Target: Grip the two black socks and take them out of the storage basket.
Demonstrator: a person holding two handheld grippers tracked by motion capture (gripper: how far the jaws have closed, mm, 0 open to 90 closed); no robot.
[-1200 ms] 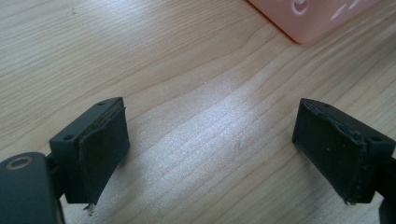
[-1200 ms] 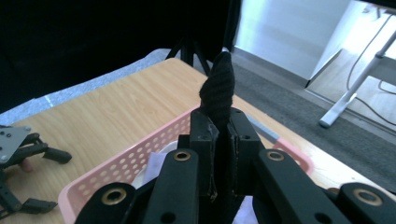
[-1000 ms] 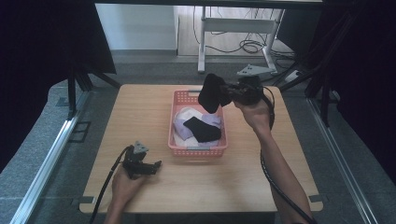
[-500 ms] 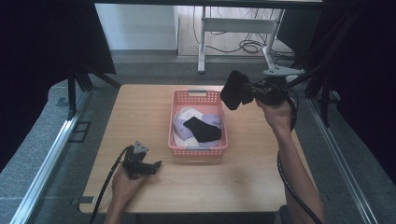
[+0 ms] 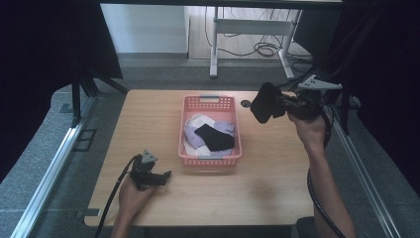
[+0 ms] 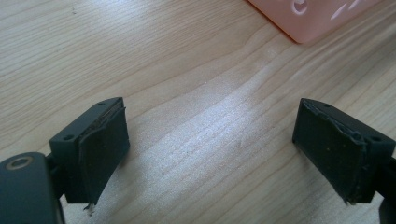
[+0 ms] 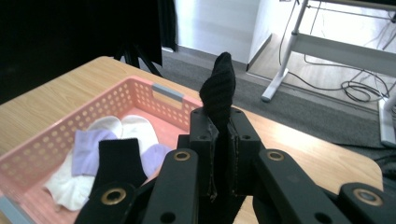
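The black sock hangs above the table, clamped in the right gripper, at about two o'clock from the basket and off its right rim, over bare wood. In the right gripper view the jaws are pressed together on the sock, whose ribbed end sticks up past the fingertips while the rest drops between them. The person's right hand holds the gripper raised, with its jaws pointing toward nine o'clock and the grey plate on top.

The basket is pink, with perforated walls, and sits at the middle of the table. Inside lie a second black sock on top, purple socks under and beside it, and white socks toward the eleven o'clock corner. The right gripper view shows the same pile at its lower left.

At seven o'clock from the basket, near the table's front edge, the left gripper rests low over the wood in the left hand, pointing toward three o'clock. Its jaws stand wide apart with nothing between them, and the left gripper view shows bare wood under them and a corner of the basket at one o'clock.
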